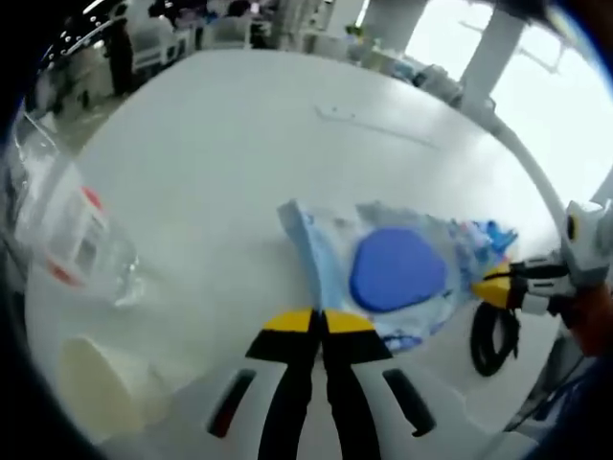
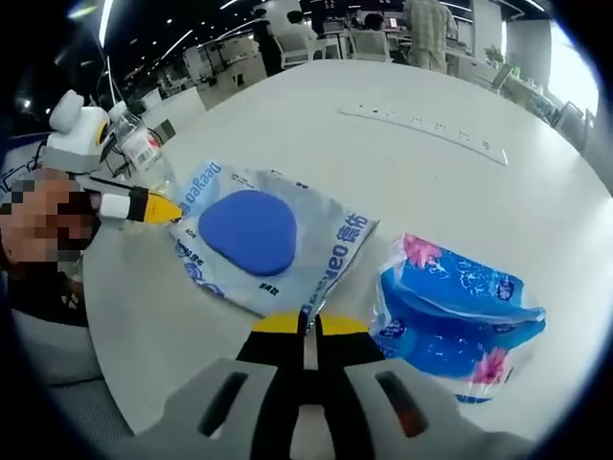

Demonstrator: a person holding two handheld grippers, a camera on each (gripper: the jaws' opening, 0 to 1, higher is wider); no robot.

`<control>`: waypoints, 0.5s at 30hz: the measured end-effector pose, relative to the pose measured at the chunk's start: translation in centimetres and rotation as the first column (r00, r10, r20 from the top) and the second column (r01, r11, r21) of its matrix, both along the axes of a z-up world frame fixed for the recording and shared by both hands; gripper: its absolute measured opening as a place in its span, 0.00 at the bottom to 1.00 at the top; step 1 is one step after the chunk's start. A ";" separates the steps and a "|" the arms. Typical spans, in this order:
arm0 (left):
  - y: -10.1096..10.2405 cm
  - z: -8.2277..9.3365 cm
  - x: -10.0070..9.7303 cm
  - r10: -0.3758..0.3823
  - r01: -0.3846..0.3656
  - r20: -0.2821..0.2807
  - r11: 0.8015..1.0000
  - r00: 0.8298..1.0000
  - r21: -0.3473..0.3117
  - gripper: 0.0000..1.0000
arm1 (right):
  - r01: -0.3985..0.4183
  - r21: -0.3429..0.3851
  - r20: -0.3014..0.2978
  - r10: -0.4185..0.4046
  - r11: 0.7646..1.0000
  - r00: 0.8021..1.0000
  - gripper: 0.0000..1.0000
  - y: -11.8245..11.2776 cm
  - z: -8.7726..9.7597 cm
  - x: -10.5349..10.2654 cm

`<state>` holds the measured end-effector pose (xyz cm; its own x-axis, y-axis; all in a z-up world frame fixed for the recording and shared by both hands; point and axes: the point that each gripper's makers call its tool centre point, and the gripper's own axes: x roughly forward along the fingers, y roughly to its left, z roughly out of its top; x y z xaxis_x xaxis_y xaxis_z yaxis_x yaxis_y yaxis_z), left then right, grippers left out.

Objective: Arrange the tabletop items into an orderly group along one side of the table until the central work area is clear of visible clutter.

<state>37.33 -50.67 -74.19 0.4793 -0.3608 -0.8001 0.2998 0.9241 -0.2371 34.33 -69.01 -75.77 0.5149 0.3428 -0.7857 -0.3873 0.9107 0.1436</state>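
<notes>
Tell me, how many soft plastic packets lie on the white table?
2: a pale wipes packet with a blue oval lid before both grippers, and a bright blue flowered packet beside it. Others may be hidden.

The table (image 2: 450, 182) is plain white; the wipes pack (image 2: 263, 244) is pale blue-grey with blue lettering and a solid royal-blue oval patch; the tissue packet (image 2: 458, 318) is bright blue with white areas and pink flowers; the plastic bottle (image 1: 81, 240) is clear, its label white and orange-red; the paper cup (image 1: 101, 388) is cream; the cable (image 1: 493, 337) is black; both grippers' jaws are black with yellow tips.
</notes>
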 end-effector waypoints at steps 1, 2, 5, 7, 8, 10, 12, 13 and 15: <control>0.0 -0.1 0.0 0.000 0.000 -0.001 1.000 1.000 0.000 0.00 | 0.002 0.002 0.001 -0.002 1.000 1.000 0.03 0.0 0.0 0.0; 0.0 -0.1 0.0 -0.002 0.002 -0.001 1.000 1.000 0.002 0.00 | 0.005 0.004 0.001 -0.005 1.000 1.000 0.03 0.0 0.0 0.0; 0.0 -0.2 0.0 -0.001 0.001 0.000 1.000 1.000 0.007 0.01 | 0.012 0.006 0.003 -0.012 1.000 1.000 0.03 0.1 0.1 -0.1; 0.1 -0.3 0.0 -0.001 0.001 0.003 1.000 1.000 0.010 0.01 | 0.013 0.004 0.001 -0.013 1.000 1.000 0.03 0.1 0.1 -0.1; 0.1 -0.3 0.0 -0.001 0.001 0.002 1.000 1.000 0.011 0.01 | 0.014 0.004 0.000 -0.014 1.000 1.000 0.03 0.1 0.1 -0.1; 0.2 -0.4 0.0 -0.002 0.002 0.000 1.000 1.000 0.013 0.01 | 0.016 0.005 -0.001 -0.016 1.000 1.000 0.03 0.1 0.1 -0.1; 0.2 -0.4 0.0 -0.006 0.006 -0.002 1.000 1.000 0.014 0.02 | 0.015 0.004 -0.002 -0.015 1.000 1.000 0.03 0.1 0.2 -0.1; 0.3 -0.4 0.0 -0.007 0.007 -0.001 1.000 1.000 0.017 0.03 | 0.016 0.004 -0.003 -0.016 1.000 1.000 0.03 0.1 0.2 -0.1; 0.3 -0.3 0.0 -0.006 0.006 -0.001 1.000 1.000 0.018 0.04 | 0.017 0.004 -0.002 -0.017 1.000 1.000 0.04 0.1 0.2 -0.1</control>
<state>37.30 -50.33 -74.54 0.4764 -0.3493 -0.8069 0.3049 0.9264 -0.2211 34.20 -68.87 -75.60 0.5187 0.3371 -0.7857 -0.3715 0.9166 0.1480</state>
